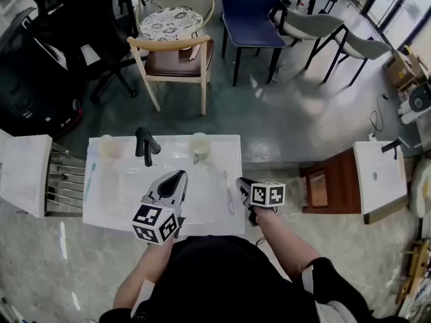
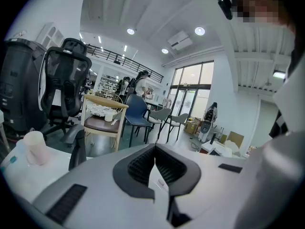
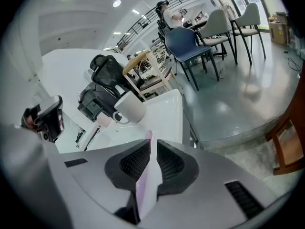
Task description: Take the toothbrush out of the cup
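**Toothbrush** (image 3: 147,175): pale pink and white, out of the cup. It is sitting between the pads of the right gripper (image 1: 241,182), above the worktop near its right edge.

**Right gripper:** its jaws are standing narrow and pressing on the toothbrush handle from both sides.

**Cup** (image 1: 199,145): white, with a handle. It is standing upright at the back edge of the worktop, right of the middle and well apart from the toothbrush.

**Left gripper** (image 2: 155,149): it is hovering over the middle of the worktop near the front edge. Its jaws are closed together with nothing between them.

**Worktop** (image 1: 209,221): white and rectangular, and it is carrying:
- a black faucet (image 1: 145,145) at the back edge, left of the cup
- a pink cup (image 1: 109,147) at the back left corner
- a slim pale-blue item (image 1: 89,180) lying along the left edge, too small to name

**Beside the worktop:**
- A metal rack (image 1: 67,180) is adjoining the left edge.
- A wooden stand (image 1: 330,187) with a white slab (image 1: 380,173) is standing off to the right.

**Room:**
- The grey floor (image 1: 303,113) is glossy and reflecting light.
- A wooden chair (image 1: 176,62) with a brown seat is facing the back edge.
- Behind it are a round wire seat (image 1: 175,9) with a patterned cushion, a blue chair (image 1: 250,12) and two grey chairs (image 1: 313,25).
- A black office chair (image 1: 67,32) is standing at the back left.
- Round ceiling lights are shining overhead.
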The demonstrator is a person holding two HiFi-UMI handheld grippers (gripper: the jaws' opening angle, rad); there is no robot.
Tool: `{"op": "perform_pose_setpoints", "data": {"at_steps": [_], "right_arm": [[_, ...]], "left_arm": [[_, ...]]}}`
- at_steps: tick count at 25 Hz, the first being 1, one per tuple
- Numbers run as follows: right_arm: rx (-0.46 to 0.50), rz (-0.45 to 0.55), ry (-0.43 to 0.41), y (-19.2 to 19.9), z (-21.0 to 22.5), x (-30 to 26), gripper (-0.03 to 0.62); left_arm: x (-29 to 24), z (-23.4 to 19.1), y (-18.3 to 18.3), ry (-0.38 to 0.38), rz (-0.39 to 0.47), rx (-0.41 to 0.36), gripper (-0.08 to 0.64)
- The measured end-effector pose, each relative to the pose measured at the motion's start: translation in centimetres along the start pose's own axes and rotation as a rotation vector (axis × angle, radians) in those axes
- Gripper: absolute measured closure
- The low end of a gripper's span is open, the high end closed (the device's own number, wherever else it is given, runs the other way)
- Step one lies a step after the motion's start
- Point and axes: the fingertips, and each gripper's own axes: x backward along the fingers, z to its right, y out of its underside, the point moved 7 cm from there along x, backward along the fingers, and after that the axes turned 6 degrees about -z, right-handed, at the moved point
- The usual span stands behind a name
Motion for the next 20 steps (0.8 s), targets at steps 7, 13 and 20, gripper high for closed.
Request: {"op": "perform_pose_setpoints", "data": {"at_steps": [7, 13, 20], "right_arm": [[0.079, 0.110, -0.107, -2.4, -1.9, 3.0, 0.548], [0.130, 0.248, -0.172, -4.8, -4.5, 7.7, 0.548], [0.277, 0.381, -0.196, -7.9, -9.9, 11.5, 0.548]], "left_arm": [[0.1, 1.8, -0.7, -0.023, 0.020, -0.021, 0.545], [1.0, 3.4, -1.9, -0.061, 0.046, -0.065, 0.545], [4.7, 1.6, -4.7, -0.129, 0.109, -0.144, 0.545]]}}
